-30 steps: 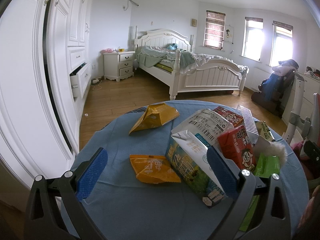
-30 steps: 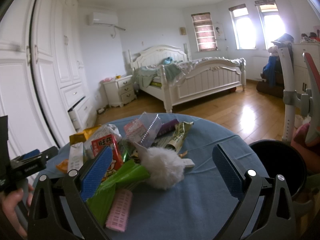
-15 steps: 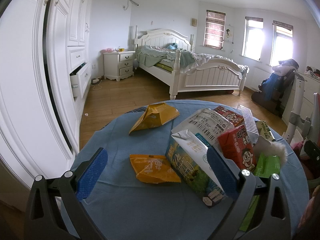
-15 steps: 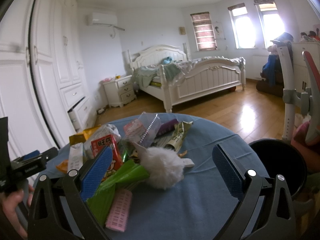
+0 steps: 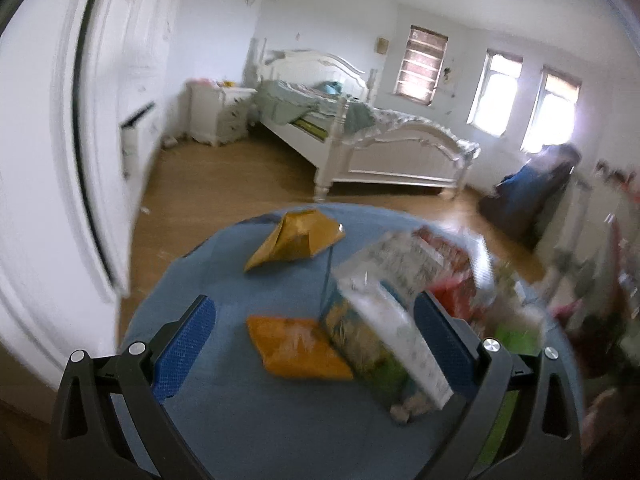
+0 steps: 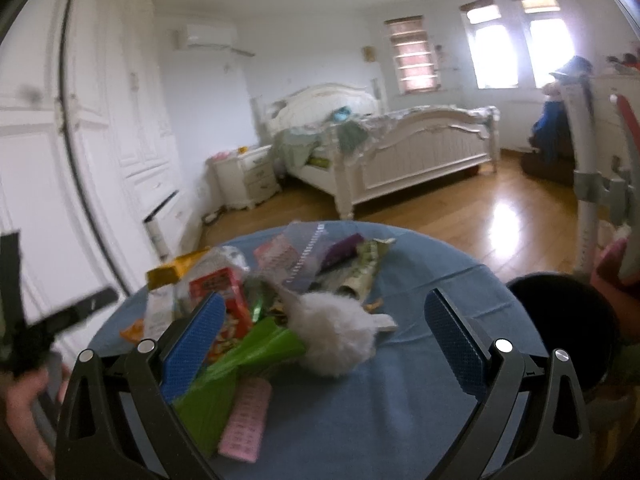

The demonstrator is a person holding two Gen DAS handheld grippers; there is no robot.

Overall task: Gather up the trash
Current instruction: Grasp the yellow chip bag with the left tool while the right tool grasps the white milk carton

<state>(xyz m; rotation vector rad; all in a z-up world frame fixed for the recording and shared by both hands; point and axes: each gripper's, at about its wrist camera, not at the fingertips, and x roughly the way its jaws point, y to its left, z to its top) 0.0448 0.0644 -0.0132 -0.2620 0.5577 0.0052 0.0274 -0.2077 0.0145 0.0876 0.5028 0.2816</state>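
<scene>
Trash lies on a round table with a blue cloth (image 5: pixel 248 424). My left gripper (image 5: pixel 316 344) is open above an orange wrapper (image 5: pixel 296 348) and a tipped milk carton (image 5: pixel 384 344), touching neither; a yellow bag (image 5: pixel 296 240) lies farther back. My right gripper (image 6: pixel 320 340) is open over a white fluffy ball (image 6: pixel 336 332), a green wrapper (image 6: pixel 240 364), a pink pack (image 6: pixel 244 420) and a red drink box (image 6: pixel 224 300). A black bin (image 6: pixel 560 320) stands right of the table.
White wardrobes (image 6: pixel 80 160) run along the left, one drawer open. A white bed (image 6: pixel 400 140) and a nightstand (image 6: pixel 248 176) stand behind on the wood floor. A chair frame (image 6: pixel 588 184) stands at the right. The other gripper's handle (image 6: pixel 60 320) shows at left.
Both views have shifted and blurred: both grippers are moving, the left one tilting. Both stay open and nothing has been picked up.
</scene>
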